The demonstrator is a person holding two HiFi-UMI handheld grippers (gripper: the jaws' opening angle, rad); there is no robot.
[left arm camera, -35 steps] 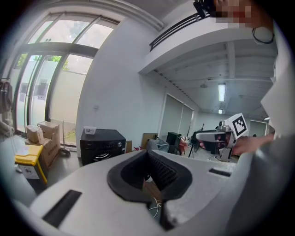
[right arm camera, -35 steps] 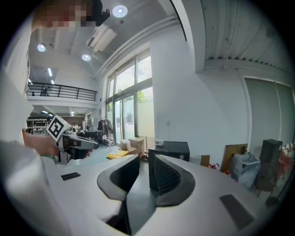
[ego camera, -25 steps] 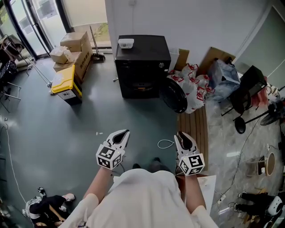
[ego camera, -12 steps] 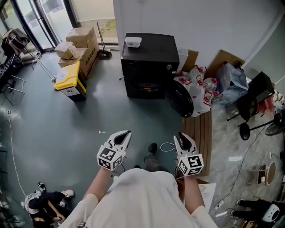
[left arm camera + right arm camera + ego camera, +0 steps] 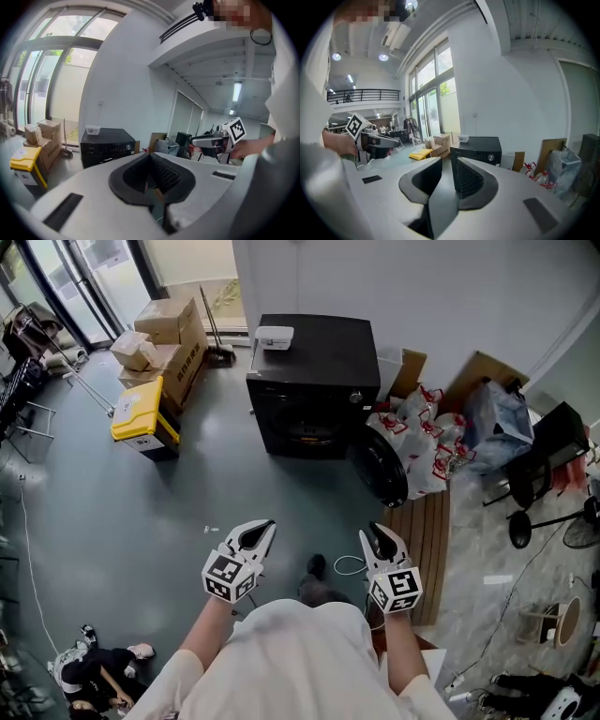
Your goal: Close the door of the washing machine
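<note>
The black washing machine [image 5: 309, 381] stands against the far wall, its round dark door [image 5: 379, 465] swung open to its right. Both grippers are held out in front of the person, well short of the machine. My left gripper [image 5: 261, 529] has its jaws together, nothing in them. My right gripper [image 5: 373, 534] shows a narrow gap between its jaws and holds nothing. In the left gripper view the left gripper [image 5: 150, 157] points at the machine [image 5: 107, 146]. In the right gripper view the right gripper [image 5: 446, 161] faces the machine [image 5: 478, 149].
A small white box [image 5: 274, 337] lies on the machine's top. Red-and-white bags [image 5: 427, 423] are piled right of the door, by a wooden pallet [image 5: 422, 531]. A yellow bin [image 5: 141, 423] and cardboard boxes [image 5: 169, 338] stand left. A white cable [image 5: 349, 565] lies on the floor.
The person has walked toward the washing machine, carrying both grippers forward with them. The jaws look the same and the door has not moved.
</note>
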